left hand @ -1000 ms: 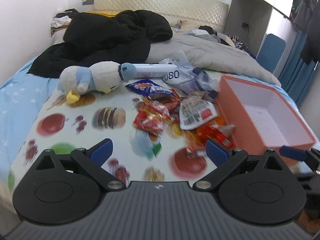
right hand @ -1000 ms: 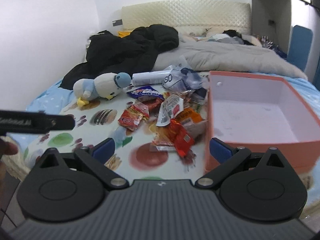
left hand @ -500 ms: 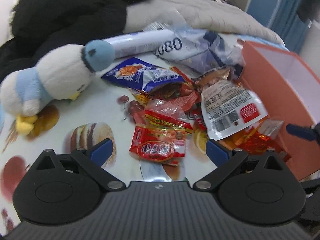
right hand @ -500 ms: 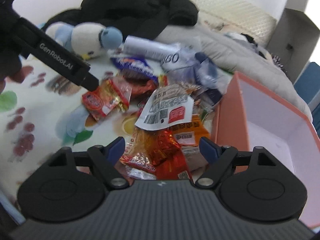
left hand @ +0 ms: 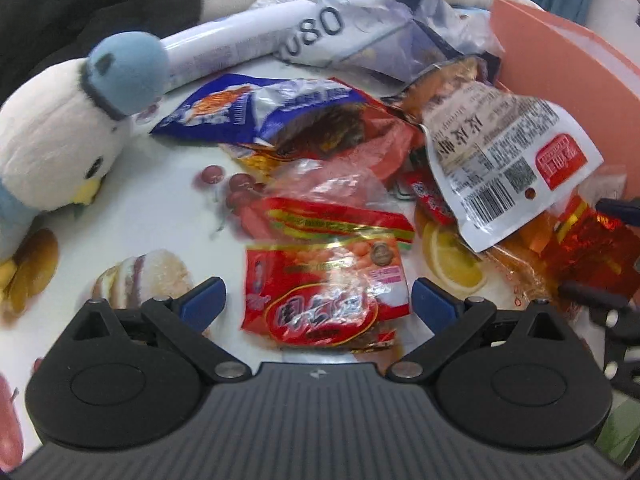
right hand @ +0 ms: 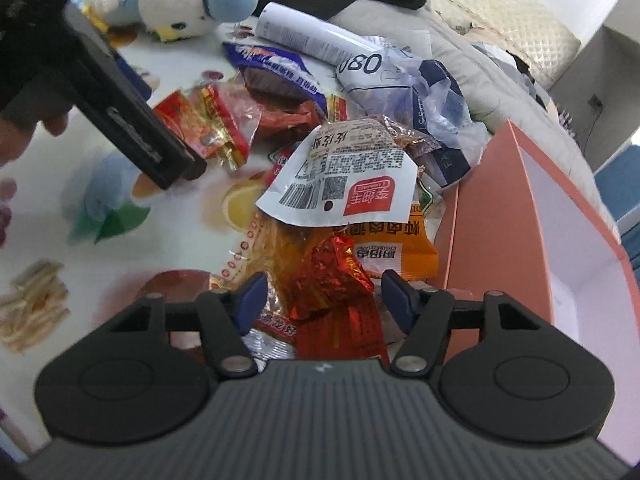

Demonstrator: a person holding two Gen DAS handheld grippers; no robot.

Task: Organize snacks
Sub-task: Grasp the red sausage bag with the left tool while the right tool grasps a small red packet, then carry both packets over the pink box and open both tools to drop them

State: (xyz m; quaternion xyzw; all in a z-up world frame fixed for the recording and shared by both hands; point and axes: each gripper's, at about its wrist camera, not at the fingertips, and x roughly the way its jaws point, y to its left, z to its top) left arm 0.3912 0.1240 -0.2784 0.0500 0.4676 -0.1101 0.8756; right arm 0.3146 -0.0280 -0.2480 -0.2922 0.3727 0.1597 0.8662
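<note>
So far nothing is sitting in the orange box [right hand: 532,216]; the part of its white inside that is showing is bare, and the box is waiting at the right edge of the snack pile. All the snacks are still lying in a heap on the fruit-print cloth [left hand: 160,184], between the stuffed bird toy [left hand: 52,136] and the box. The left gripper [left hand: 316,300] is hanging low with its fingers wide apart on either side of a red peanut packet [left hand: 324,292], not squeezing it. The right gripper [right hand: 324,292] has just been closing its fingers around a shiny red foil packet [right hand: 332,280], which is sitting between them, but gaps are still showing, so it is not pinched yet. Every packet, like the white barcode pouch [right hand: 352,176] and the blue bag [left hand: 256,108], is still waiting to go in.
</note>
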